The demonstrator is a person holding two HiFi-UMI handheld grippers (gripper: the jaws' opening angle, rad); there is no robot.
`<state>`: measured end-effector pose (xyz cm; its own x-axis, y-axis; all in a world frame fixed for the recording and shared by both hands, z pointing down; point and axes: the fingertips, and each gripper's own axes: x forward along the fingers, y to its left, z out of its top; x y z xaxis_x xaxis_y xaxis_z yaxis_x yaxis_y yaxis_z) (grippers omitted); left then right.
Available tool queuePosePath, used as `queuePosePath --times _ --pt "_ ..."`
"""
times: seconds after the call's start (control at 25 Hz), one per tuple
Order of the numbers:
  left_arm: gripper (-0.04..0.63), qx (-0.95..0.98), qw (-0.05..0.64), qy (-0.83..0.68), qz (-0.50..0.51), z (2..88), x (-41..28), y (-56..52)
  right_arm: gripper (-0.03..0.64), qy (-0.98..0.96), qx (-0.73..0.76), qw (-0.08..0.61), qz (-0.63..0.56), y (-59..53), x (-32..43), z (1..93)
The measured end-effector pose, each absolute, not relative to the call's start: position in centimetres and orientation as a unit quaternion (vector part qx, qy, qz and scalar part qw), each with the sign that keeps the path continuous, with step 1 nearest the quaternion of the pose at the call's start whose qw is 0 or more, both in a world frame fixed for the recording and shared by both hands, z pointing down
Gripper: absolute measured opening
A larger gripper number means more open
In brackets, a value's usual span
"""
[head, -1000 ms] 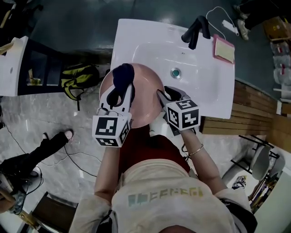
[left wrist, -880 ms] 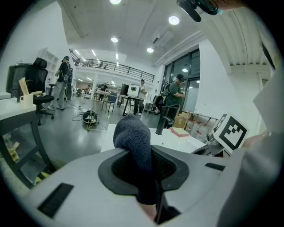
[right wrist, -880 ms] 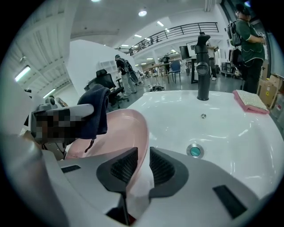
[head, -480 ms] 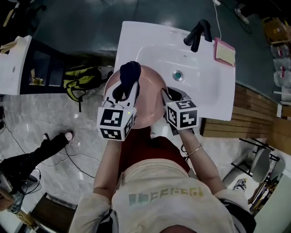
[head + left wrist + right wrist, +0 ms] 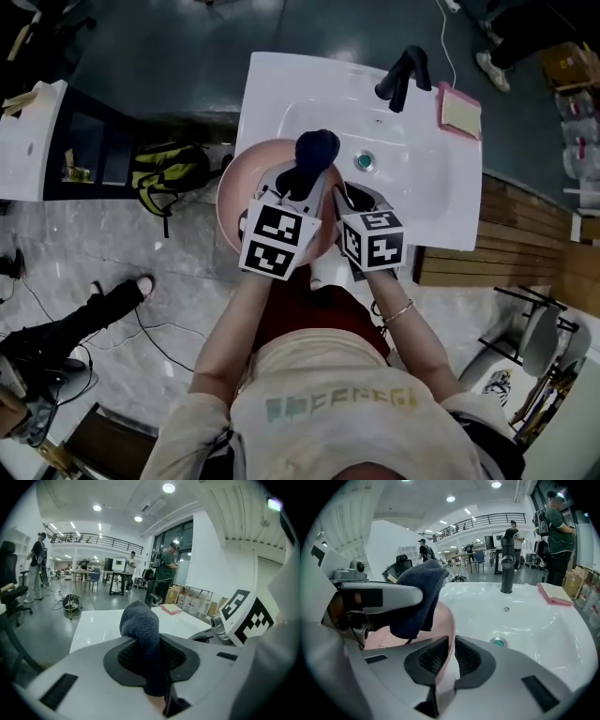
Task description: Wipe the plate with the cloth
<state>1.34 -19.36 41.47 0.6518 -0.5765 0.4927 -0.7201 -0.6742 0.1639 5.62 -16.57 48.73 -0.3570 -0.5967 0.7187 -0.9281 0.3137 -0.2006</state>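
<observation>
Fingers (image 5: 180, 656) of the left gripper (image 5: 152, 657) are clamped on a dark blue cloth (image 5: 140, 625), which bulges out above the pads. In the head view this gripper (image 5: 305, 180) is held over the right part of a pink plate (image 5: 234, 202), with the cloth (image 5: 316, 150) bunched at its tip. The plate is kept over the near left rim of a white sink (image 5: 431, 202). In the right gripper view the cloth (image 5: 417, 597) hangs against the plate's inner face (image 5: 440, 620); whether it presses on that face cannot be told for sure.

The right gripper (image 5: 449, 656) is closed on the plate's rim, which is pinched between the two pads. In the head view it (image 5: 345, 199) sits at the plate's right edge, just beside the left gripper.

Wiping is judged to be under way, with the cloth at the right of the plate. The next move calls for the cloth to be drawn across the face under light pressure while the rim is kept firmly pinched, so that the plate does not twist or slip.

Further right, a drain (image 5: 364, 161), a black tap (image 5: 403, 70) and a pink pad (image 5: 459, 108) on the sink's edge are seen.

No brand or label can be read. Only black-and-white square markers are carried on each gripper's cube (image 5: 277, 242), and the print on the person's shirt (image 5: 337, 405) is too blurred to make out.
</observation>
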Motion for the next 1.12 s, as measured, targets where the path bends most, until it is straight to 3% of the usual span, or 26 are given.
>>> queuePosePath --times 0.48,1.12 --pt "0.080 0.884 0.194 -0.327 0.271 45.6 3.9 -20.0 0.067 -0.759 0.511 0.270 0.299 -16.9 6.3 48.8" --pt "0.080 0.850 0.219 -0.372 0.301 48.1 -0.7 -22.2 0.067 -0.754 0.517 0.284 0.290 -17.0 6.5 49.3"
